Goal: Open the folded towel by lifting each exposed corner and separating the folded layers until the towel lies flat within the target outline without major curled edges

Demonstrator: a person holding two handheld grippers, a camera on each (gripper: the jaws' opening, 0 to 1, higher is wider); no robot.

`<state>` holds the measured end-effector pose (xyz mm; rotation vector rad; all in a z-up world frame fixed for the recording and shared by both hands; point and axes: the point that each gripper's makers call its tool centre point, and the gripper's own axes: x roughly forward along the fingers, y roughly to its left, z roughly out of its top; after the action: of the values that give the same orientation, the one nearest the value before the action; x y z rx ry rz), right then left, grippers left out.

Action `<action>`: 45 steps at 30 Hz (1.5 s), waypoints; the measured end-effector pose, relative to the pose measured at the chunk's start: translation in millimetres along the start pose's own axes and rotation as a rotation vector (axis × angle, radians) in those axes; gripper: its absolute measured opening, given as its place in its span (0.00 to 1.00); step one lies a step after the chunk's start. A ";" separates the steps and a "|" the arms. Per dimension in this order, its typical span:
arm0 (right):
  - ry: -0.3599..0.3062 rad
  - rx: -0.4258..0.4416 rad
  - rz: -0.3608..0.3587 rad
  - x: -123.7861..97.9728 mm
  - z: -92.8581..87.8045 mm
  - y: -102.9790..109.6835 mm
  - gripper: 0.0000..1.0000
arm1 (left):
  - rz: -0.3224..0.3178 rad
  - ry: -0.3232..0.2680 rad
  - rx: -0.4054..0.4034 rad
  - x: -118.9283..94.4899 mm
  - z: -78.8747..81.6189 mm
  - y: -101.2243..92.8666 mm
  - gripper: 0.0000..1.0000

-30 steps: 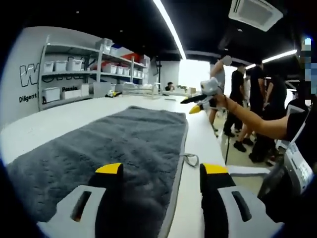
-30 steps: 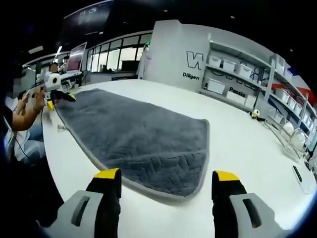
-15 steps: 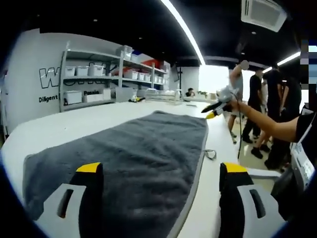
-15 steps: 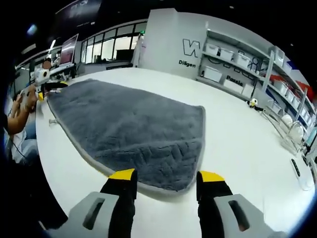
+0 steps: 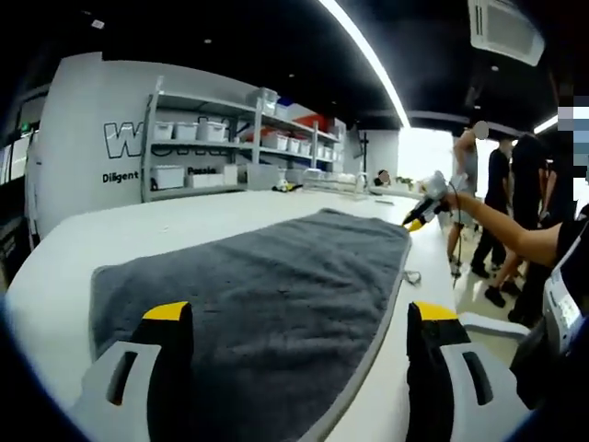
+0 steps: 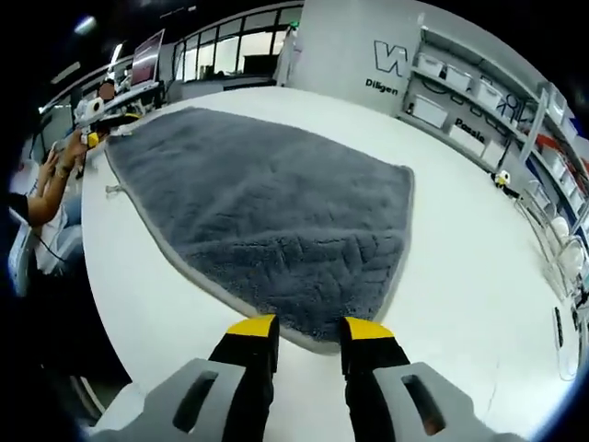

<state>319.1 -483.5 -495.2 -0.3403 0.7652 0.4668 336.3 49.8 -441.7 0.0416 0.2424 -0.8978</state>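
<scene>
In the left gripper view, the left gripper [image 5: 294, 318] is rising from the bottom of the frame with its yellow-tipped fingers [image 5: 167, 313] spread wide and holding nothing. The grey towel [image 5: 267, 295] is lying across the white bench [image 5: 55, 276], running from lower centre toward the right of centre, with its pale hem along the right-hand side and a small hanging loop [image 5: 413, 275] just off that hem. At centre right, a person's arm [image 5: 502, 230] is reaching in with the right gripper [image 5: 421, 210] hovering near the towel's far corner. Shelves with white bins [image 5: 212, 152] are standing at upper left, and people are standing at far right.

In the right gripper view, the right gripper [image 6: 308, 330] is coming up from the bottom centre with its fingers [image 6: 253, 329] drawn close together, a narrow gap between them and nothing in it, just short of the towel's near hem. The towel [image 6: 267, 212] is spreading from upper left to centre right; it is looking opened out, though I cannot tell whether any layer is doubled. The left gripper [image 6: 103, 120] is sitting at upper left, by the far end.

The towel is looking soft, thick and limp, likely light but inclined to sag and drag on the bench. The bound hem at a corner is looking like the firmest place to pinch.
</scene>
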 end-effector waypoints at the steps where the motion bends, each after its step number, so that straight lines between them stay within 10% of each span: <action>1: 0.004 0.017 0.013 0.1 -0.8 1.1 0.22 | 0.003 -0.001 -0.003 -1.8 -0.3 1.0 0.95; 45: 0.152 0.104 0.087 -27.1 -32.8 23.5 0.20 | 0.107 -0.003 -0.086 -37.9 -17.3 40.2 0.92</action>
<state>270.9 -486.1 -500.6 -0.2477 0.9512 0.4845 341.6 106.4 -452.6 -0.0264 0.2729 -0.7807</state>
